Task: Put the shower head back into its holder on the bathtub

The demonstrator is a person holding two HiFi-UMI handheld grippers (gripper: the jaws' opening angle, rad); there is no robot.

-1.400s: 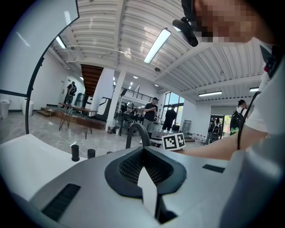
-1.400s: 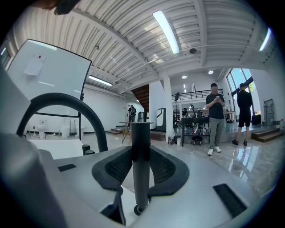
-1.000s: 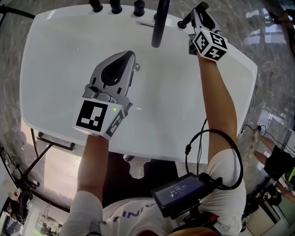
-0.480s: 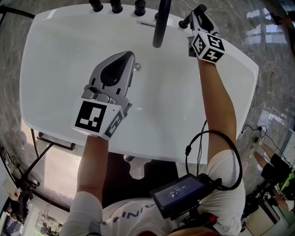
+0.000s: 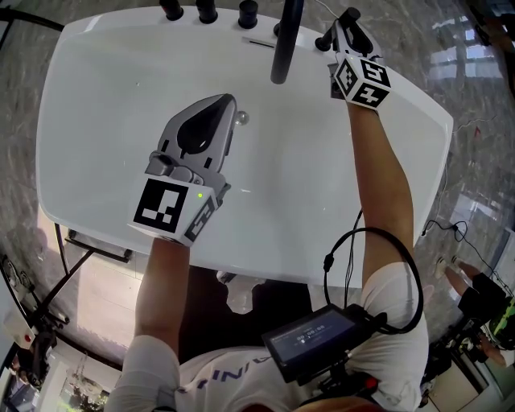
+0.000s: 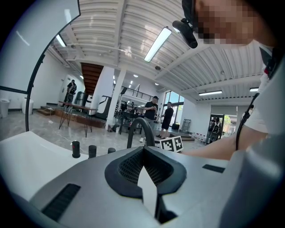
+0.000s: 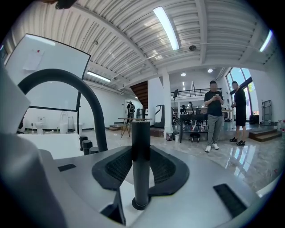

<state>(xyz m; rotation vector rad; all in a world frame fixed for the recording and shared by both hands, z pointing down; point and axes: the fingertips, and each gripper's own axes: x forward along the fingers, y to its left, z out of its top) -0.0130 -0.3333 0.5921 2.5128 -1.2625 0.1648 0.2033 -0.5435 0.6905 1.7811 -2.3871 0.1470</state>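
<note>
Nothing's really moved since a second ago, both hands are parked right where they were. Up at 1 o'clock in the head view, the right gripper [image 5: 344, 22] sits at the far rim of the white bathtub [image 5: 96, 121], and its jaws are clamped on the black shower head [image 7: 141, 169], which looks like a plain round rod. In the right gripper view its long axis runs straight up and down, with the top end pointing at the ceiling and the bottom end sitting in the round holder [image 7: 140, 205] on the tub deck. At 12 o'clock there's a curved black spout [image 5: 283, 40], with three black knobs [image 5: 208, 11] in a row at 11. Over the basin at about 10 o'clock, the left gripper [image 5: 228, 103] hangs with its jaws pinched together at the tips, nothing in them. As for writing, each marker cube [image 5: 362, 79] shows black-and-white squares, the letters on the white shirt [image 5: 233, 374] are cut off, and the little screen [image 5: 314, 334] at 5 o'clock is too small to read.
</note>
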